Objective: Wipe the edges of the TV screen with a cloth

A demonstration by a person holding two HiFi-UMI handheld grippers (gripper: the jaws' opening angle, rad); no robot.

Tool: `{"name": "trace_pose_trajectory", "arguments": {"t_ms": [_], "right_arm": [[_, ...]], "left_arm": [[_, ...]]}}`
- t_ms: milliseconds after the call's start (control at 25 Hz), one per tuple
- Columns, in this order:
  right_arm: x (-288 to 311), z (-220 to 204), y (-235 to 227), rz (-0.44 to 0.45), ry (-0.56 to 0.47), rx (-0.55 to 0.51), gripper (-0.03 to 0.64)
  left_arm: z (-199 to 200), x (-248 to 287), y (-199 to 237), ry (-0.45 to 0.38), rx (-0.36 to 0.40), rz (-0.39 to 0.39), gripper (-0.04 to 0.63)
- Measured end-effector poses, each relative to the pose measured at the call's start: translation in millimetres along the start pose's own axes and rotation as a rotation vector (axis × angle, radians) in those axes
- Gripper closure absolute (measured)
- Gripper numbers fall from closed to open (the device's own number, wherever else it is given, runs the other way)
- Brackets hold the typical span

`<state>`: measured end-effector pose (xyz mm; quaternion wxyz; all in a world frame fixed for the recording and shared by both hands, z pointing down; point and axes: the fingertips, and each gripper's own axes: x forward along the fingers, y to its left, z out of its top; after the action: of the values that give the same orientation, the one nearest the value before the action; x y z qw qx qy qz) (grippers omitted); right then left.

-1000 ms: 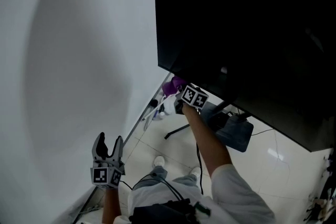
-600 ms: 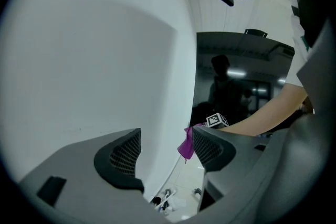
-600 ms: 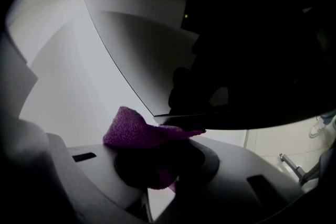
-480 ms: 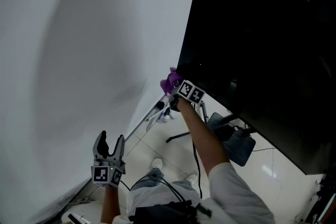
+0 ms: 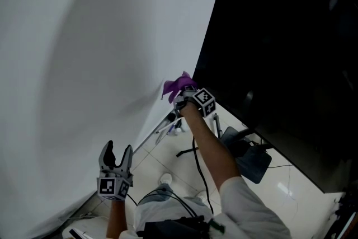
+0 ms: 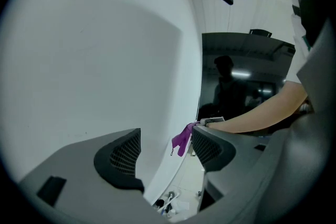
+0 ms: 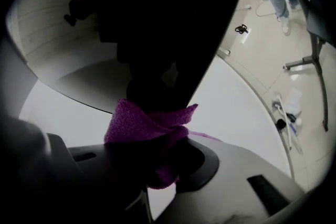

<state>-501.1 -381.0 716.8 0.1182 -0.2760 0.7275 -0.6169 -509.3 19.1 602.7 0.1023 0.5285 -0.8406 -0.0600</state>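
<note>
Gripping the cloth [image 5: 178, 85] in the right gripper [image 5: 182, 95], arm [image 5: 210, 145] outstretched to the TV [image 5: 279, 36] corner, frame centre; holding the left gripper [image 5: 116, 153] unclenched, empty, lower left.

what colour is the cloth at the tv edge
A purple woven cloth, clearest in the right gripper view.

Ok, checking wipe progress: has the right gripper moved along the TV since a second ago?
Yes. The right gripper with the cloth slid left along the TV's bottom edge to its corner.
</note>
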Motion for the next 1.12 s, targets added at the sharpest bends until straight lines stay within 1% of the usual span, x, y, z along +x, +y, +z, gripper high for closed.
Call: {"name": "trace_pose_trajectory", "arguments": {"t_ms": [80,120,280,400,480,680,840,1000,1120], "right_arm": [[-2,-3,9,0.025,-0.016,0.079,0.560],[-3,-4,17,0.053,-0.024,0.108,0.561],[1,9,68,0.252,-0.067,0.138,0.560],[3,20,108,0.361,-0.087,0.188,0.560],[5,25,131,0.401,-0.089,0.180,0.560],[3,37,198,0.503,-0.098,0.208,0.560],[-4,47,242,0.570,-0.104,0.218,0.560],[-10,56,278,0.614,-0.120,0.230,0.560],[-15,61,299,0.620,-0.130,0.233,0.560]], "left_arm": [[0,1,0,0.001,0.001,-0.001,0.290],[-1,2,0,0.002,0.000,0.000,0.290],[-13,0,6,0.028,0.005,0.006,0.290],[-3,5,-4,0.005,-0.001,-0.009,0.290],[-1,8,-9,0.000,-0.005,-0.015,0.290],[-6,15,-11,-0.005,0.000,-0.040,0.290],[-7,16,-9,-0.025,-0.010,-0.038,0.290],[-2,19,-9,-0.034,-0.008,-0.046,0.290],[-3,19,-5,-0.041,-0.002,-0.040,0.290]]}}
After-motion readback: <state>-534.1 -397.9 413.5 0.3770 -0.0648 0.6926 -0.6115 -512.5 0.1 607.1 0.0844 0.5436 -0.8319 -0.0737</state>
